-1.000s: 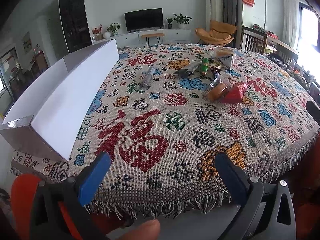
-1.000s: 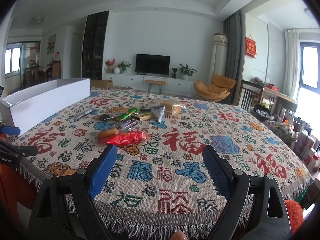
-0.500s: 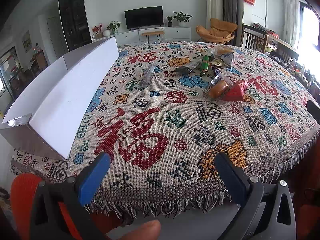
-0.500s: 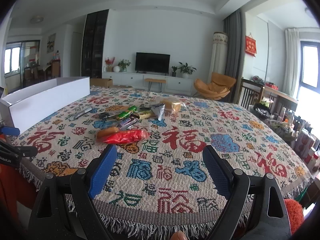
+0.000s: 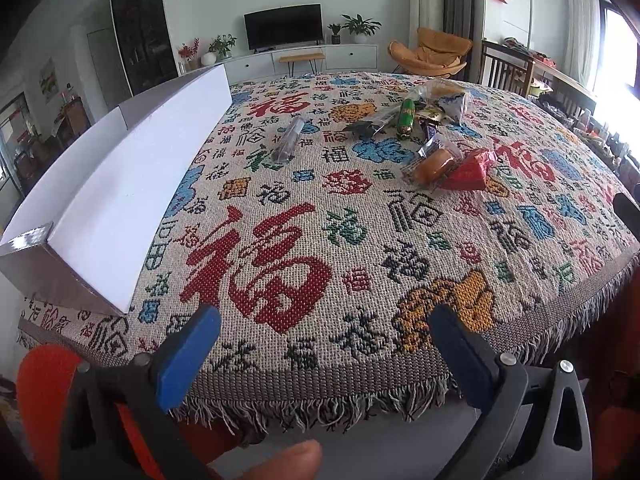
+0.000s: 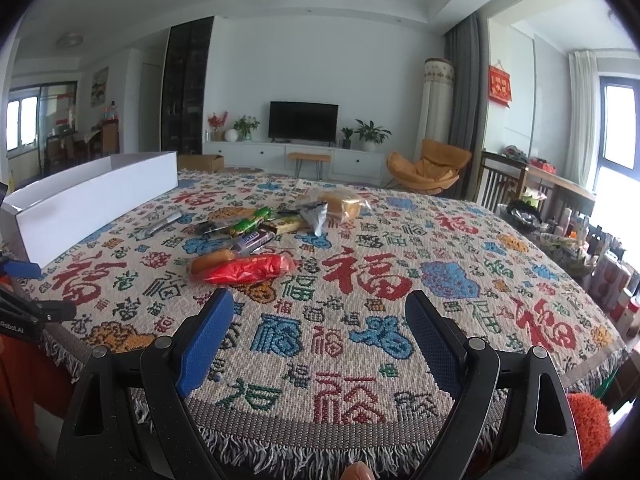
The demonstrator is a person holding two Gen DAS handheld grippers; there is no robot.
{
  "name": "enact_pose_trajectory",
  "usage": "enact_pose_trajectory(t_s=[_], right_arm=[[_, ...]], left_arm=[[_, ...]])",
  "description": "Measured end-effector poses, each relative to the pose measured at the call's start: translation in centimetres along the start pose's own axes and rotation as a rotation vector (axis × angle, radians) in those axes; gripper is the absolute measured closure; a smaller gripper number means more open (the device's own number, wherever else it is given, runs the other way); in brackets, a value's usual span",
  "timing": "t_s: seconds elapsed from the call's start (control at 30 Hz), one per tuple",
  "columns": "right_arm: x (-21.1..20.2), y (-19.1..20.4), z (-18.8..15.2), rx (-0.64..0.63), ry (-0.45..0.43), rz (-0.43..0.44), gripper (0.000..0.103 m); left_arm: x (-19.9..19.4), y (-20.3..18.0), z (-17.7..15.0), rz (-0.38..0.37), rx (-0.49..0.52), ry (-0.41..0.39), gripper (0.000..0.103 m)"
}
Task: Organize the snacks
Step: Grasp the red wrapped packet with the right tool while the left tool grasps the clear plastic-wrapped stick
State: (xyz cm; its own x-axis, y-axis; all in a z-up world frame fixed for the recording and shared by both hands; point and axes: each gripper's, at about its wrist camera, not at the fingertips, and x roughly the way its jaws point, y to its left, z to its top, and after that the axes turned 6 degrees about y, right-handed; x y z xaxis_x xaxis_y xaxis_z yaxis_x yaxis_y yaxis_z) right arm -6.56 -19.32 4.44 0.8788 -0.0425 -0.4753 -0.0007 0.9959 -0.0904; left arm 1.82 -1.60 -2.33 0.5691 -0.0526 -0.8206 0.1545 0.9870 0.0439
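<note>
**Snacks waiting, box standing ready**

While both of my grippers are hovering at the near edge of the worktop (image 6: 520, 264), nothing is being carried yet. I am holding the left gripper (image 5: 324, 336) with its jaws spread wide and nothing between them, and the right gripper (image 6: 320, 320) is likewise gaping over bare cloth.

The snacks are lying in a loose heap toward the middle of the worktop: a red packet (image 6: 248, 270) nearest me, touching a wrapped sausage (image 6: 210, 262), with a green packet (image 6: 250, 224), a dark chocolate bar (image 6: 254, 240) and a clear bag of bread (image 6: 340, 204) further back. One silvery stick (image 5: 288, 140) is sitting apart, between the heap and the long white box (image 5: 132, 184) along the left side.

I am judging this to be the very start: reaching for a first snack. Next I am needing to push the right gripper forward and lower it over the red packet, closing gently since the wrapper looks slippery and crushable.
</note>
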Motion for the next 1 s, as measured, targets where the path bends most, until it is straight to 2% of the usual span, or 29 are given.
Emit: enact_pose_trajectory(t_s=[0.43,0.63,0.73,0.8,0.9,1.0], right_arm=[[0.2,0.1,0.0,0.005,0.008,0.001,0.013],[0.2,0.2,0.0,0.000,0.005,0.001,0.013],[0.3,0.3,0.0,-0.009,0.012,0.000,0.013],[0.4,0.4,0.0,-0.014,0.017,-0.003,0.013],[0.4,0.4,0.0,-0.021,0.019,-0.009,0.013],[0.6,0.4,0.0,-0.023,0.034,-0.011,0.013]], left_arm=[[0.1,0.0,0.2,-0.005,0.005,0.004,0.000],[0.7,0.1,2.5,-0.046,0.022,0.012,0.000],[1.7,-0.1,4.1,-0.007,0.043,0.002,0.000],[2.6,0.2,4.6,-0.008,0.016,0.010,0.000],[4.3,0.9,4.4,-0.011,-0.027,0.054,0.000],[5.2,1.2,3.7,0.007,-0.023,0.068,0.000]])
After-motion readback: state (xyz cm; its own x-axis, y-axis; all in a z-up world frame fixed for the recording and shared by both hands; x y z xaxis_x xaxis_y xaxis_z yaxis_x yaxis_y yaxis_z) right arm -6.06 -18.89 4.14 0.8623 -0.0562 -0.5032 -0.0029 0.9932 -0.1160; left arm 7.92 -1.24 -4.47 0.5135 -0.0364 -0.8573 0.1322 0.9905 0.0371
